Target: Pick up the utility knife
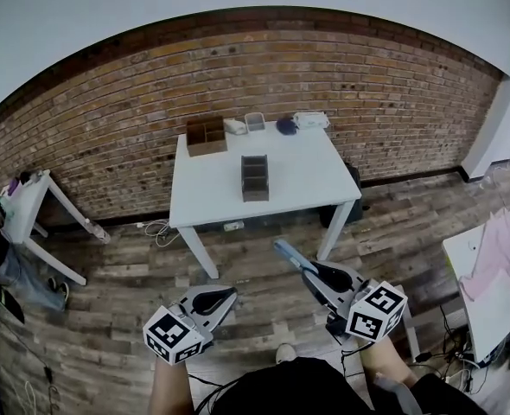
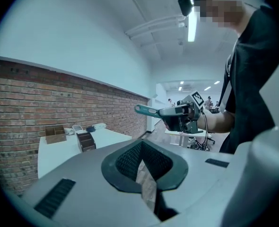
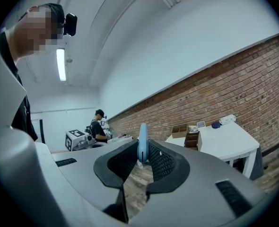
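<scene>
While the person stands on the wooden floor well apart from the white table, the right gripper is clamped on the utility knife. The knife is pale blue and sticks out forward past the jaw tips, high above the floor and not on the table. From the right gripper view the knife stands upright on edge between the two dark ribbed pads, and both pads press on it. The left gripper view also shows it from the side: the blue handle reaches out to the left of the right gripper, which a hand holds at about chest height. The left gripper holds nothing – its jaws meet at the tips (only a narrow slit behind them shows the floor planks), as the left gripper view shows. The two grippers are near each other, the left one lower in the head view. On the table a dark organizer stands near the middle, and a brown wooden box sits at the back corner by the brick wall – some small items beside it are too small to name.
</scene>
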### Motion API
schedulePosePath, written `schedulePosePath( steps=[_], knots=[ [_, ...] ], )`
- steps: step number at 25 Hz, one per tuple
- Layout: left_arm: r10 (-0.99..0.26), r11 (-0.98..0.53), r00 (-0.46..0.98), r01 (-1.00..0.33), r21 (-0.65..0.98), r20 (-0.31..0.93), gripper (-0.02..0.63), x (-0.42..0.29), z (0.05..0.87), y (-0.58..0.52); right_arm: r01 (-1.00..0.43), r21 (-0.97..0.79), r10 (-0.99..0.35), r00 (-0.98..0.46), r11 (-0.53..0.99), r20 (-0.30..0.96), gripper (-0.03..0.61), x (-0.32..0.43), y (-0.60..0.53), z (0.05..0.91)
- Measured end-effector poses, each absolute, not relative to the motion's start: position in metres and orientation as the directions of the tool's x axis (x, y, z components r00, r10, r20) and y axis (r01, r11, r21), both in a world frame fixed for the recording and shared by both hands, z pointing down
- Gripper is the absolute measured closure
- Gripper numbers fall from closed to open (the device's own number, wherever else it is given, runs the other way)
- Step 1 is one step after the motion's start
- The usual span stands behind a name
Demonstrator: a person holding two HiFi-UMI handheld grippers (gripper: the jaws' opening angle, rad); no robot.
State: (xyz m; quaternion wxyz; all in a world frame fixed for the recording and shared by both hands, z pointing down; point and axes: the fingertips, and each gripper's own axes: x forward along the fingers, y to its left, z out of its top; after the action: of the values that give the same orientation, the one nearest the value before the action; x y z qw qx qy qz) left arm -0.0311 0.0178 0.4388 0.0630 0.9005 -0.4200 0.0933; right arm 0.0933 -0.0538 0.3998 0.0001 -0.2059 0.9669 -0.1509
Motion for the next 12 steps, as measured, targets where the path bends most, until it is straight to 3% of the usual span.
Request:
schedulePosePath(
  steps=[12],
  knots=[
    [-0.754, -0.626, 0.638, -0.770, 0.123, 0.154, 0.624, -0.066, 0.450, 0.153, -0.465, -0.265, -0.460, -0.884, 0.845, 0.085, 0.509, 0.074, 0.080, 0.401]
  ],
)
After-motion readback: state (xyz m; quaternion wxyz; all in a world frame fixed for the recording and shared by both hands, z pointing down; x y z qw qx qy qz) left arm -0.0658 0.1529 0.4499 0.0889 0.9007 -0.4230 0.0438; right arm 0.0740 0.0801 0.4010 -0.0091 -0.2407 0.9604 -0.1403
